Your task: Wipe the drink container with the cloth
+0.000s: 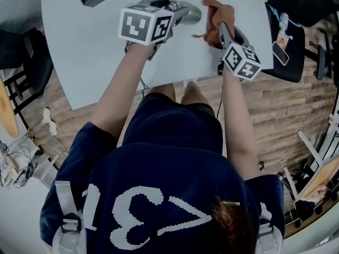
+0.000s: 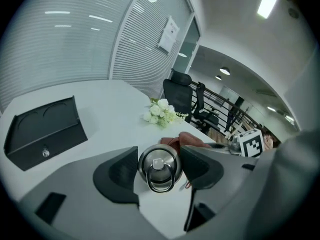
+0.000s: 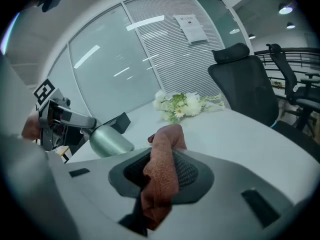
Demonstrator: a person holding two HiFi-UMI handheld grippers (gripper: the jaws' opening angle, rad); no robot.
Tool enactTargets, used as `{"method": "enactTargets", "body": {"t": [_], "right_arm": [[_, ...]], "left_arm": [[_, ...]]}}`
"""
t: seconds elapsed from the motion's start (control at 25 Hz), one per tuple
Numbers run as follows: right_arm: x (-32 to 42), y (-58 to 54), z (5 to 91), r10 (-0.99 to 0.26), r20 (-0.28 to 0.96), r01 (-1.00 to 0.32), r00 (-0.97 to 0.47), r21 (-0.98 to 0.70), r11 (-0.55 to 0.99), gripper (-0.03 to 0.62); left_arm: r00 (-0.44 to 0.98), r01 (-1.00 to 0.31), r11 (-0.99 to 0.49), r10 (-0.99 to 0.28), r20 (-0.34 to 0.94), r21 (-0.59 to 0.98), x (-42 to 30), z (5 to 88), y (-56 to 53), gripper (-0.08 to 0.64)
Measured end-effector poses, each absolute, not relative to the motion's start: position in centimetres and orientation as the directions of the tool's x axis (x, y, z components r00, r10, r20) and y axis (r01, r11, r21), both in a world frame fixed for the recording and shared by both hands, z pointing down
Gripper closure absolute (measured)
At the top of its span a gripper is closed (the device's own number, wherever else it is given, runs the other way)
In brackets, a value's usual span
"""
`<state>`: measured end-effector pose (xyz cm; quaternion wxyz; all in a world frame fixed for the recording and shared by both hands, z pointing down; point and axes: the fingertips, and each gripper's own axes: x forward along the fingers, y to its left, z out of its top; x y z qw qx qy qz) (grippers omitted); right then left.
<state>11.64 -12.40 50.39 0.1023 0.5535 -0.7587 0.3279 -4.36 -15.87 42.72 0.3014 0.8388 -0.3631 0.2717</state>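
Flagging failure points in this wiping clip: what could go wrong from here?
1. The left gripper holds the drink container only round its lid end, so wiping pressure could twist the smooth metal body or slip it out.
2. The cloth is bunched in the right gripper with only a short tuft past the jaws. The hard jaws might scrape the container, or the cloth could pull free.

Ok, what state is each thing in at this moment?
Left tool: shut on silver metal drink container.
Right tool: shut on reddish-brown cloth.
Container: lid on, tilted.
Cloth: bunched, clear of the container.
White flower bunch: lying on white table.
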Motion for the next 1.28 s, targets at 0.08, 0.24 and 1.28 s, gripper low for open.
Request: {"method": "enactTargets", "body": {"t": [0.08,0.24,1.28], "right_arm": [[13.2,-12.4,50.6,-0.769,0.525,-0.909,-0.364,-0.381,0.170,0.482],[13.2,-11.6,50.6,-0.732,0.535,-0.888,-0.422,-0.406,0.215,0.419],[13.4,-12.6,21.3,-0.887,0.013,-0.867,-0.461,-0.219,0.447,0.569]], "left_arm": [[0.594,-0.744,-0.617,-0.435,0.677,0.257,-3.2,42.6,-15.7,0.295],[0.603,-0.682,-0.712,-0.417,0.680,0.169,-0.8,42.6,-14.9,0.295],[0.634,-0.773,-0.628,-0.771,0.060,0.092,-5.8,22.7,-14.5,0.544]]}}
